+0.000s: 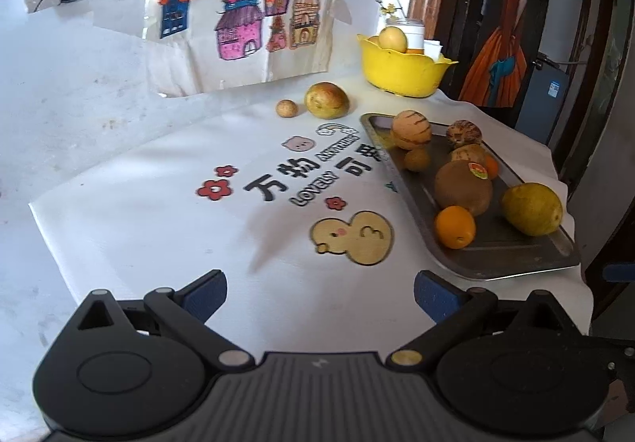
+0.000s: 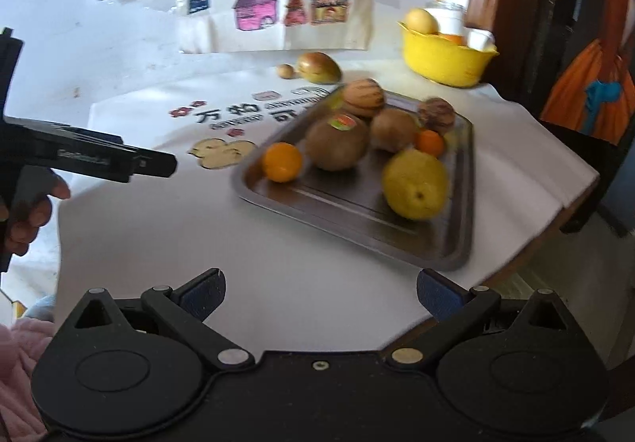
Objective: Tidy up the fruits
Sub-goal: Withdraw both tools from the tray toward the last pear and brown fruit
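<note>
- The left tool (image 1: pixel 320 297) stood released, its blue pads spread wide with nothing between them, over the white printed cloth (image 1: pixel 158 227) on the worktop.
- The right tool (image 2: pixel 321 295) was likewise released and empty, its pads wide apart above the cloth's near edge.
- In the right wrist view the left tool's black body jutted in from the left, held by a hand (image 2: pixel 27 220) partly cut off by the frame; a pink sleeve showed at the bottom corner.
- The metal tray (image 2: pixel 357 212) lay ahead of the right tool and ahead and to the right of the left tool, apart from both.
- On the tray seven fruits could be counted: two oranges, the nearer orange (image 1: pixel 454 226) at the front, a yellow pear (image 2: pixel 414 184), a stickered brown fruit (image 2: pixel 337 142), and three round fruits behind, partly hidden and blurred.
- Beyond the tray, two fruits sat on the cloth: a large green-brown fruit (image 1: pixel 326 100) with a small round one (image 1: pixel 286 108) just beside it.
- Farthest, the yellow bowl (image 1: pixel 401 71) held a pale fruit and white containers; its other contents were hidden.
</note>
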A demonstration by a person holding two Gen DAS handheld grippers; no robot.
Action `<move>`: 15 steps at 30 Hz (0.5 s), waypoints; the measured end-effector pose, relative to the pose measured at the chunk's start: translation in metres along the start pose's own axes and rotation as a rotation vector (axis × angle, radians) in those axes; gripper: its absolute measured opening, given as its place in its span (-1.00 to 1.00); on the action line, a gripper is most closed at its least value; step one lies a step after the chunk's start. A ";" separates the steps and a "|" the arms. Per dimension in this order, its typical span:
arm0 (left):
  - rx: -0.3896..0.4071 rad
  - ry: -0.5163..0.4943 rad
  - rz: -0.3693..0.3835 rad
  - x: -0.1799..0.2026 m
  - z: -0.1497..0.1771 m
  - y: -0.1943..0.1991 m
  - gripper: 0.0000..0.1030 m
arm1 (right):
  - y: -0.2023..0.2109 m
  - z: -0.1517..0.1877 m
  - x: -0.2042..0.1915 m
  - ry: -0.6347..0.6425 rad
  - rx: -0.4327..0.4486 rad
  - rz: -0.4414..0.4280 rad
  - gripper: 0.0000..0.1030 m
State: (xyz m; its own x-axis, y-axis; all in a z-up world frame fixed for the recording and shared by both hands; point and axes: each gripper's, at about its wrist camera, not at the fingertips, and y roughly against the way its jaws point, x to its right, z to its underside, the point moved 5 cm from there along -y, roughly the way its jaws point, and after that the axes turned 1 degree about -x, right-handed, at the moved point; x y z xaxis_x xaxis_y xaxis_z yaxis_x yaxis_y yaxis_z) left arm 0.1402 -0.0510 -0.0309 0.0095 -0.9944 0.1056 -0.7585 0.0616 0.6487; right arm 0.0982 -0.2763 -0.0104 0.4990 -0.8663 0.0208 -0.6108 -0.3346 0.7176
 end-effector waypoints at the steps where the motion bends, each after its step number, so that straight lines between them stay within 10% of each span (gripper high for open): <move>1: -0.002 0.005 -0.004 -0.004 0.000 0.000 0.99 | 0.000 -0.003 -0.004 0.013 0.005 -0.003 0.99; 15: 0.038 -0.089 -0.115 -0.051 -0.031 0.008 0.99 | -0.011 -0.056 -0.037 0.213 0.086 -0.048 0.99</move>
State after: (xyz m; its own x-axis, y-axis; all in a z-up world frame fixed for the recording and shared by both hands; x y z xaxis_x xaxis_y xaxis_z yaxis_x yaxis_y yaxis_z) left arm 0.1538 0.0027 -0.0075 0.0412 -0.9985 -0.0366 -0.7800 -0.0551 0.6233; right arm 0.1209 -0.2195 0.0201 0.6420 -0.7536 0.1413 -0.6285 -0.4116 0.6600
